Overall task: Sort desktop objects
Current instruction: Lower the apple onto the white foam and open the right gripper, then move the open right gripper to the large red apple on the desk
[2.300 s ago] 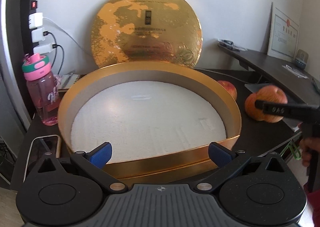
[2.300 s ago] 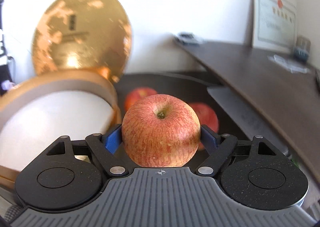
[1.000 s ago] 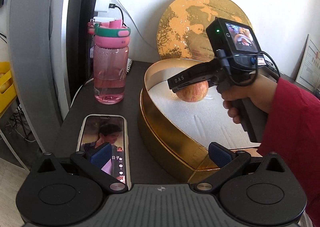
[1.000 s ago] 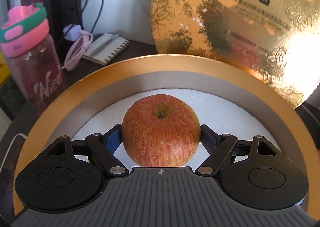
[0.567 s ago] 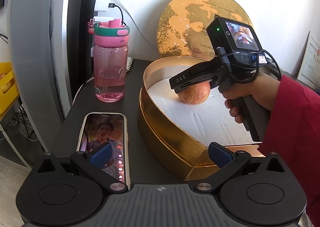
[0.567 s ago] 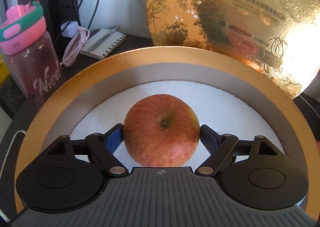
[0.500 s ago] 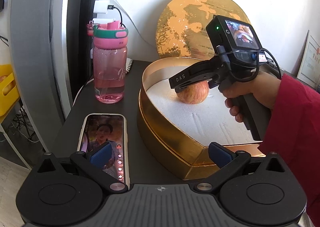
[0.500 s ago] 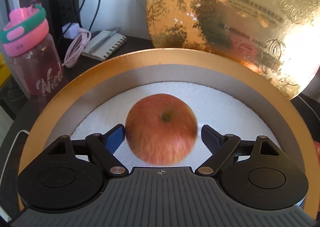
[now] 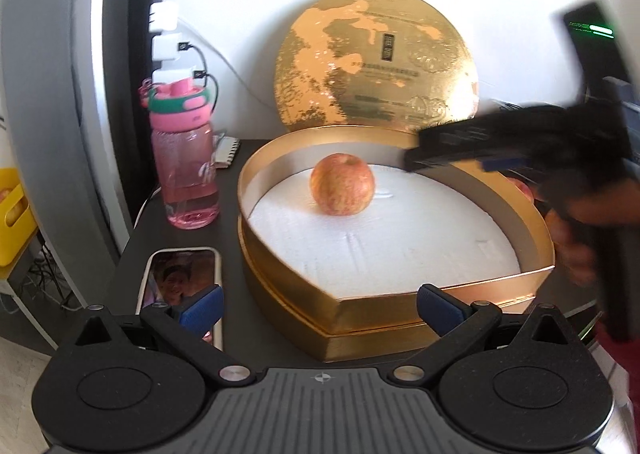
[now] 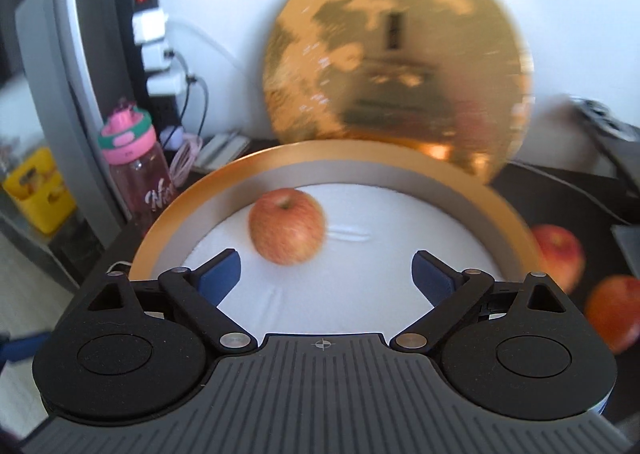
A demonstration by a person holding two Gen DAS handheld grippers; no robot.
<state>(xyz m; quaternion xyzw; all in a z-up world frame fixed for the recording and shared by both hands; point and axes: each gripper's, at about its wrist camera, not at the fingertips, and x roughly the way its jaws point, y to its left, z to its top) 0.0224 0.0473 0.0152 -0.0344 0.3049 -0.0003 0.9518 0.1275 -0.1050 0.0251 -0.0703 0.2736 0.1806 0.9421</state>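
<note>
**Apple down, two to go**

Left tool point(image 9: 318, 304) spread, empty. One apple point(image 10: 286, 232) sits inside the gold box point(image 10: 176, 210); right tool point(image 10: 326, 276) gapes. Tabletop apples point(image 10: 558, 254) beside it look firm, smooth, bruisable: pinch across the widest girth.

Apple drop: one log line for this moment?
apple: on white foam in gold box | right gripper: open, empty | left gripper: open, empty

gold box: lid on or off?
Off. The gold box is open with one apple on its white liner; the round lid leans against the wall behind.
</note>
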